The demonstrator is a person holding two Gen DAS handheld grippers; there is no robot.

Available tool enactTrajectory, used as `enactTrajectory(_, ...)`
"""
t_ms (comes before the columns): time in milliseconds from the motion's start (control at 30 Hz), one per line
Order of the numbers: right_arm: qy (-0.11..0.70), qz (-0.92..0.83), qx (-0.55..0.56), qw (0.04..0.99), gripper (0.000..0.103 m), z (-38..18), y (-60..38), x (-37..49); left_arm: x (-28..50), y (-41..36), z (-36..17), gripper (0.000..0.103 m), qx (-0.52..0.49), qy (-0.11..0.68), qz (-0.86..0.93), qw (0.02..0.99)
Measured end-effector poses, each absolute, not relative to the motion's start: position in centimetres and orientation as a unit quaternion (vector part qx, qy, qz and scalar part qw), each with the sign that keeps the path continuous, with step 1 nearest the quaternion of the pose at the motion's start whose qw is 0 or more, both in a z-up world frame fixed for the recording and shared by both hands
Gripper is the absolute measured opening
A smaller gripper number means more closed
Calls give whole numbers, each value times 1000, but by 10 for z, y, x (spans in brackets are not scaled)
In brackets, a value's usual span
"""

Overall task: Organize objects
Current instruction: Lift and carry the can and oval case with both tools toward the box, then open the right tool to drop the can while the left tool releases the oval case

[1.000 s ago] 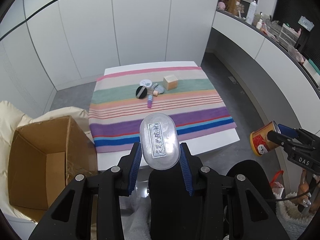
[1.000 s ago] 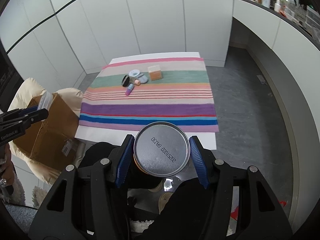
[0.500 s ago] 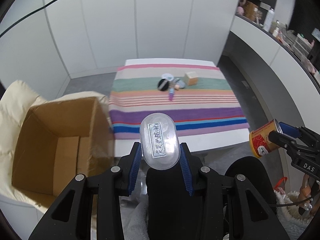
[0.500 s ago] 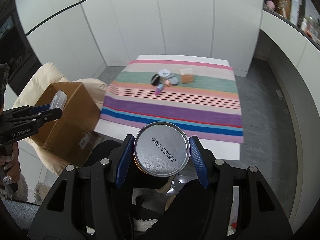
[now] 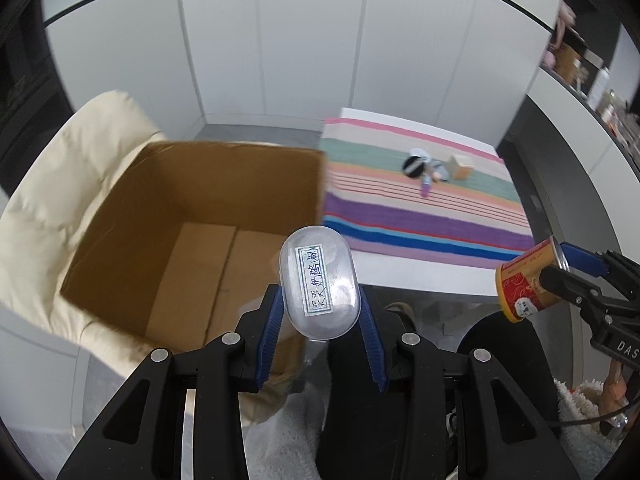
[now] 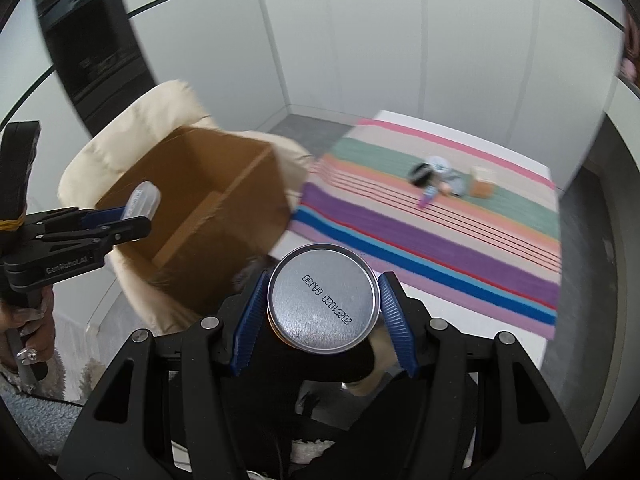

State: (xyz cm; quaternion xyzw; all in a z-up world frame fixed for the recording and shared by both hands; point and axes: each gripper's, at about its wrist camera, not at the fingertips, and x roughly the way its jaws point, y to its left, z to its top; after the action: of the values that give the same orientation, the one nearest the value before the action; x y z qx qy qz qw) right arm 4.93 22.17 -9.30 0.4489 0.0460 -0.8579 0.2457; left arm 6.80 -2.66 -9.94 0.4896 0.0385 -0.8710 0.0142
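Above the open cardboard box [image 5: 192,216], which sits on a cream cushioned seat [image 5: 68,184] just beside the desk [image 5: 404,268], two items are held at once. The left gripper [image 5: 320,304] is pinched on a clear oval plastic case [image 5: 319,282] with a handwritten label; the blue pads [image 5: 272,336] press its two long sides, so the flat face is kept toward the camera and the case cannot twist out. The right gripper [image 6: 322,310] is clamped across a round tin can [image 6: 323,302], gripped by its side wall, with the date-stamped metal end facing the lens; a grip across the full width suits a rigid cylinder. In the left wrist view the same can shows a red and yellow printed wall.

The case hangs near the box's near right corner, over its rim; the can hangs off to the right, not yet over the opening. Judgement: both items are being carried for dropping into the box, whose visible floor appears bare.

On the striped cloth [image 5: 424,216] covering the desk, a small cluster [image 5: 424,170] of cosmetic items and a small tan box [image 5: 460,166] lies well apart from the grippers, presumably awaiting collection.

Risk: the can may clip the box wall if released early.
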Motion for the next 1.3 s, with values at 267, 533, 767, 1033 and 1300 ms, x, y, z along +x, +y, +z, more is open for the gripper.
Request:
enactTrajectory(267,79,-844,446,288,59,-94,172,57,75,-51,-93,39,482,61,-873,34)
enactTrajectory(533,106,-843,434,298,59,-94,134,34,51,-68,-87,39,458,45,-885,65)
enactTrajectory(767,135,-835,427,318,59,-99,80,6,19,-118,-105,39,470,79,-871,118)
enactTrajectory(1033,157,-812,436,356,59,-120,10,-15,18,-160,-120,39,483,108,-854,159)
enactTrajectory(1300,166,-797,443,375,59,-138,-32,-19,20,-177,-140,39,509,121,-835,168)
